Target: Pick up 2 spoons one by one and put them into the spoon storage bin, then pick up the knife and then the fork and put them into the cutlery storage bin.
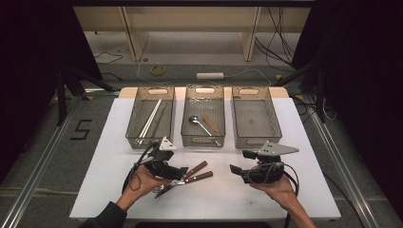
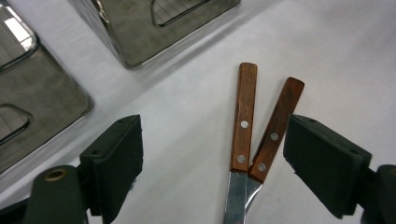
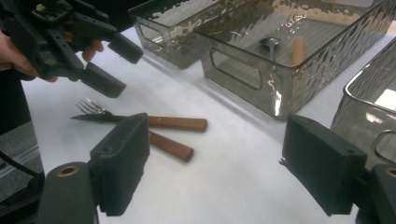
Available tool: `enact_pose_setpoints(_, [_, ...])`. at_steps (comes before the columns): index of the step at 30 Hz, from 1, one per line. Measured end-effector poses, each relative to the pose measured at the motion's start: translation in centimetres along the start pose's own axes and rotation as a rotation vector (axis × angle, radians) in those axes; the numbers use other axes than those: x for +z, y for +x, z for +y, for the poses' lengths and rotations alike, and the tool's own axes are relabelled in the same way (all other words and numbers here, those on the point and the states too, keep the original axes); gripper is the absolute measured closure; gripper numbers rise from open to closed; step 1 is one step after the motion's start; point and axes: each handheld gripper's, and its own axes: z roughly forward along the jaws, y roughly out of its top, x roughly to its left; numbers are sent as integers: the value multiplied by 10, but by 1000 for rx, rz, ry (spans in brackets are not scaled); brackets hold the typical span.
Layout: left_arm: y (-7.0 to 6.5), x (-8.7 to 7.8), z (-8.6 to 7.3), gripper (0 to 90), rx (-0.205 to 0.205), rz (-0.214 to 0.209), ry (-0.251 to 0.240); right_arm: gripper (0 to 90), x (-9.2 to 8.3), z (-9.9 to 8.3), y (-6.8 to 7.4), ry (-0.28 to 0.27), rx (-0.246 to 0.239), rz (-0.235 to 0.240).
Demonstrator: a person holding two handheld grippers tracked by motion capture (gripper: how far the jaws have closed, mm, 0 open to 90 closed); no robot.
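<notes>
Wooden handles on a knife (image 1: 198, 177) and a fork (image 1: 195, 167), crossed on the white table (image 1: 237, 194) near the front, left of centre, short of the three mesh trays (image 1: 204, 140). From above: left gripper (image 1: 182, 174) right over the metal ends, jaws apart with nothing between; right gripper (image 1: 236, 162) well to the right, likewise spread and empty.

Along the left gripper's jaws: both handles lying side by side, touching near the rivets, off toward the right pad (image 2: 322, 163). Risk of pinching two pieces at once, or of the nearer pad nudging one handle and skidding the pair.

Along the right gripper's jaws: fork tines (image 3: 91, 106) and knife blade overlapping, possibly interlocked, hard to tell at that angle. Lifting one could drag the other along and drop it short of a tray.
</notes>
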Motion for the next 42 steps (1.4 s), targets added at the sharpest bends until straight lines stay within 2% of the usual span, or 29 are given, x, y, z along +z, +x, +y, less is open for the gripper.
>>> enact_pose_setpoints(17, [-2, 16, 8, 219, 30, -18, 91, 231, -8, -7, 6, 3, 4, 6])
enact_pose_setpoints(23, [-8, 23, 11, 273, 76, -11, 119, 233, -8, -9, 9, 9, -8, 8])
enact_pose_setpoints(26, [-8, 29, 12, 301, 93, -26, 136, 234, -8, -10, 9, 11, -9, 8])
enact_pose_setpoints(30, [-8, 34, 11, 329, 97, -30, 163, 234, -8, -9, 10, 9, -7, 12])
enact_pose_setpoints(38, [-12, 38, 13, 405, 118, -24, 176, 236, -7, -10, 10, 18, -12, 15])
enact_pose_setpoints(42, [-15, 41, 13, 440, 128, -34, 184, 238, -7, -10, 10, 21, -14, 12])
